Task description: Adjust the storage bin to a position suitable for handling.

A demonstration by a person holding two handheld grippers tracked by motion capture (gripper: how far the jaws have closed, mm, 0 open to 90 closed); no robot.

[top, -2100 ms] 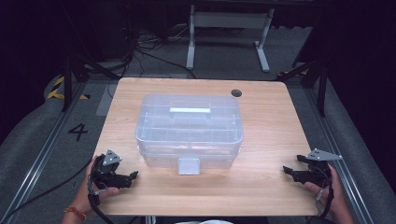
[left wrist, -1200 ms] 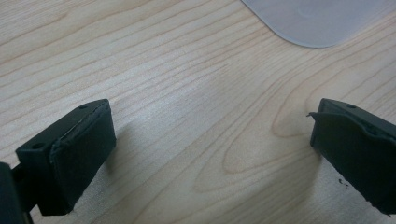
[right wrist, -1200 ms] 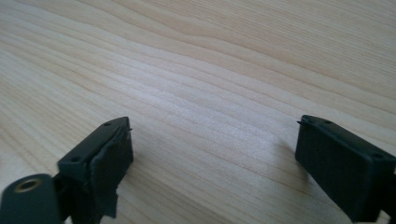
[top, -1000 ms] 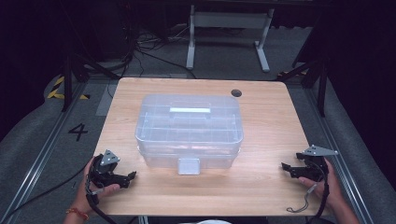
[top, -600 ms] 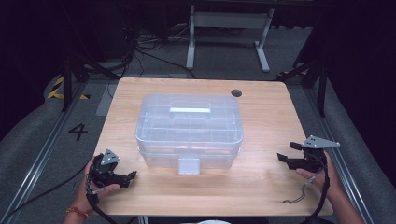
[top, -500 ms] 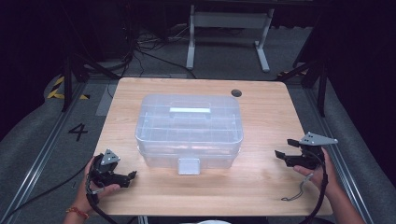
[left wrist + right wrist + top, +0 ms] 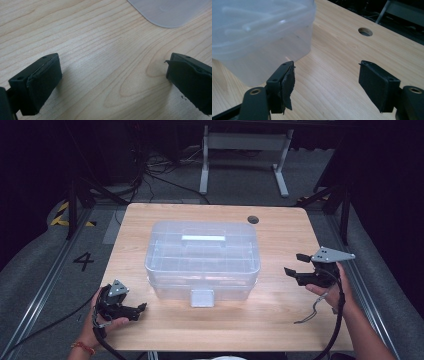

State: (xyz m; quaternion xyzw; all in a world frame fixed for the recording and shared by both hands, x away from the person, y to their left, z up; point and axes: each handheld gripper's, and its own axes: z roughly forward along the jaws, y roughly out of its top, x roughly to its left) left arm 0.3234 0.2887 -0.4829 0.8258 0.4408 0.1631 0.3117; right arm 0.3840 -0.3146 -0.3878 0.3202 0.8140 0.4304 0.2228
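A clear plastic storage box [image 7: 202, 257] with its lid on stands in the middle of the wooden table [image 7: 280, 320], a latch tab [image 7: 202, 297] at its front. My left gripper [image 7: 140, 310] rests at the table's front left, pointing toward the box. In the left gripper view it [image 7: 112, 80] is open over bare wood, with a box corner [image 7: 170, 12] ahead. My right gripper [image 7: 294, 263] hangs above the table's right side, pointing at the box. Its jaws [image 7: 325, 77] have just been closing a little but stand open, nothing between them; the box [image 7: 259, 37] is ahead to the left.
A round cable hole [image 7: 253, 219] sits near the table's far right corner, also seen as the hole [image 7: 365, 31] in the right gripper view. A cable [image 7: 312, 312] dangles from the right gripper over the wood. Dark floor, rails and a metal stand [image 7: 245, 142] surround the table.
The right gripper has lifted off the table's right edge and moved inward toward the box, its jaws a bit narrower. The left gripper and the box have not moved.
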